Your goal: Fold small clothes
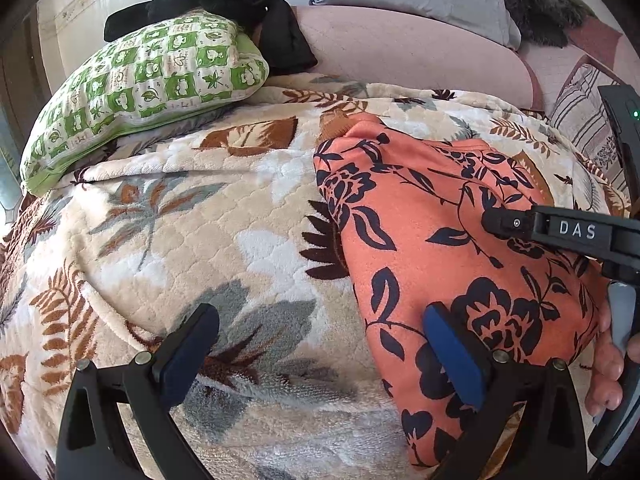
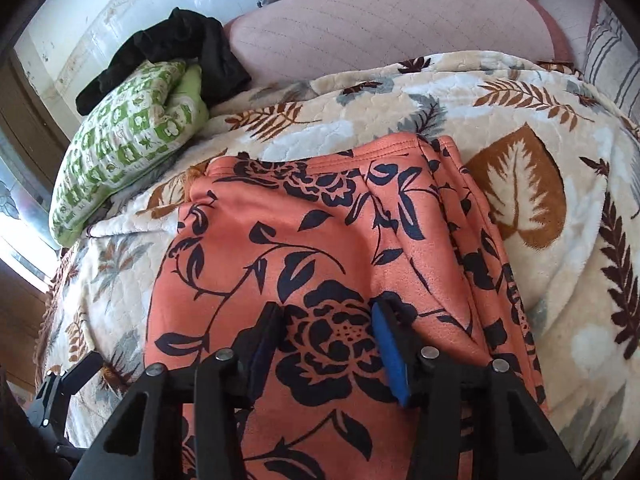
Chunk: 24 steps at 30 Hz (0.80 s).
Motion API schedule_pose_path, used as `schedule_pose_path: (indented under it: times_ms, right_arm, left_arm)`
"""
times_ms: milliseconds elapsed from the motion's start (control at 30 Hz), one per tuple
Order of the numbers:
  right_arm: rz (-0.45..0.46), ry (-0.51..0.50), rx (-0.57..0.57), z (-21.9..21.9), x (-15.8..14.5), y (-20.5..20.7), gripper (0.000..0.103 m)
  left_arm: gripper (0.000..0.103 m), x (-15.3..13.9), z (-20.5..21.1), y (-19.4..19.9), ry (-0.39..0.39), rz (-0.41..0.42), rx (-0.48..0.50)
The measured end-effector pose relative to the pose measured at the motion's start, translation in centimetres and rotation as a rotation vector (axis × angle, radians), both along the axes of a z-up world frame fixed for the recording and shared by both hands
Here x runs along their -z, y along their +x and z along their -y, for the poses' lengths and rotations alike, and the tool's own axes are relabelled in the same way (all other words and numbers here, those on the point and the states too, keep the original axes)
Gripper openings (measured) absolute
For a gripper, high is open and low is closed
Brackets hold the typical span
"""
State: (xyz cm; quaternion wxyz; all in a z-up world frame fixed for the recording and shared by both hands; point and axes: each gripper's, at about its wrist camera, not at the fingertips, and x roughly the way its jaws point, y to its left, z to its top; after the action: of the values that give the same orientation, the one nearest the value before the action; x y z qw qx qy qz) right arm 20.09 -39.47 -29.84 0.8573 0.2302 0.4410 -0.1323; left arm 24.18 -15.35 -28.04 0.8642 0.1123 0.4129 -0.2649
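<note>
1. On the bed, a plush leaf-print blanket covers the whole working surface. It is thick and quilted, so cloth probably sinks into it a little rather than sliding freely.
2. Orange floral garment lies on the blanket, already doubled over, with a hemmed edge running across its far end and loose layered edges stacked along its right side. Looks like soft, light, brushed knit: no stiffness, will drape and sag from any single pinch, and should cling to the blanket pile. Not fragile.
3. Green patterned pillow and a black garment sit at the head of the bed, well apart from the work.
4. Right tongs hover over the near middle of the orange cloth, jaws partly open, a printed rose between them; pads not pressing, nothing gripped.
5. Left tongs stand wide open, straddling the garment's left edge, one pad over the blanket, the other over orange cloth. Empty.
6. Best hold, as I judge it: pinch all layers together at a hemmed corner or along the folded edge, one tongs at each end. A mid-panel pinch would likely lift only the top layer and bunch it.
</note>
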Motion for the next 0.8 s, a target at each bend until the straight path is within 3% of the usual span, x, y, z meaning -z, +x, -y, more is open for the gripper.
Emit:
schedule_pose_path:
  times_ms: [133,267,433,567,800]
  right_arm:
    - [-0.001,0.041,0.009,0.7,-1.5,-0.2,0.051]
    - [0.055,0.037,0.022,0.6,-3.0,-2.8,0.051]
    - [-0.003,0.017,0.001,0.1,-0.4,-4.1,0.051]
    - [-0.032,-0.025,-0.009,-0.4,-0.8,-3.5,0.052]
    - [0.022,0.089,0.032,1.5,-2.3,-5.1,0.057]
  left_arm:
    - [0.102,0.1,-0.1,0.2,-0.006,-0.012,-0.003]
    - [0.102,0.2,-0.1,0.1,-0.007,-0.010,-0.004]
    - [0.102,0.3,0.0,-0.1,-0.010,-0.003,-0.008]
    - [0.102,0.3,-0.2,0.0,-0.016,-0.011,-0.010]
    - [0.102,0.3,-0.3,0.2,-0.029,-0.031,-0.016]
